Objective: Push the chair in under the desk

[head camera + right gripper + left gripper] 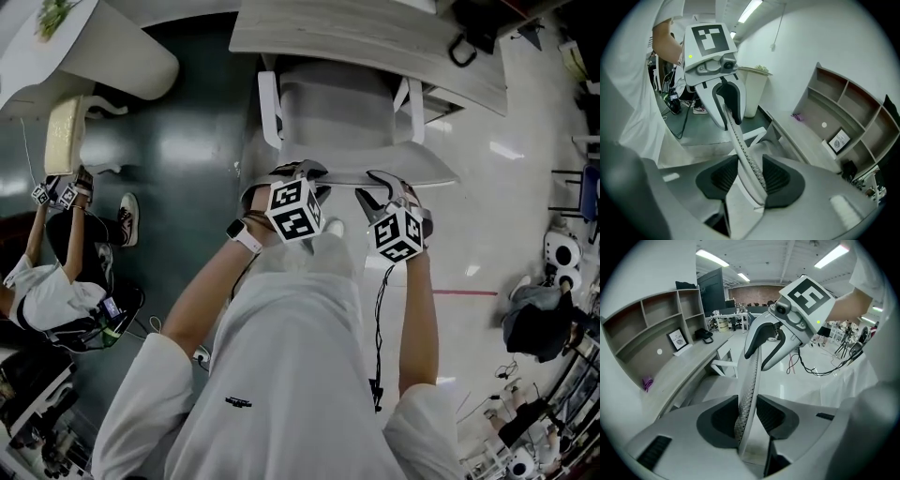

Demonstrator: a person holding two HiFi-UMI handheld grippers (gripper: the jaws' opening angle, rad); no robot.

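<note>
1. At frame centre, the left gripper (298, 174) clamps the top rim of the white mesh-backed office chair (337, 112).
2. Beside it, the right gripper (382, 190) has its jaws slack astride that rim.
3. Higher up, the seat sits partly under the pale wooden desk (375, 42).

Pale wood-grain surface (375, 42) sweeps across the far side. On it, in the left gripper view, a small framed print (677, 339) stands upright at the back, a black bag (704, 335) sits farther along and a purple scrap (647, 383) lies nearer. Open shelf (656, 315) compartments rise behind the surface; what they hold can't be made out. Down to the floor (187, 150) — dark green on the left, glossy and pale on the right, with a thin red line (464, 292) crossing the pale part. The white chair (342, 122) stands on that floor, its far end tucked beneath the surface's near edge.
</note>
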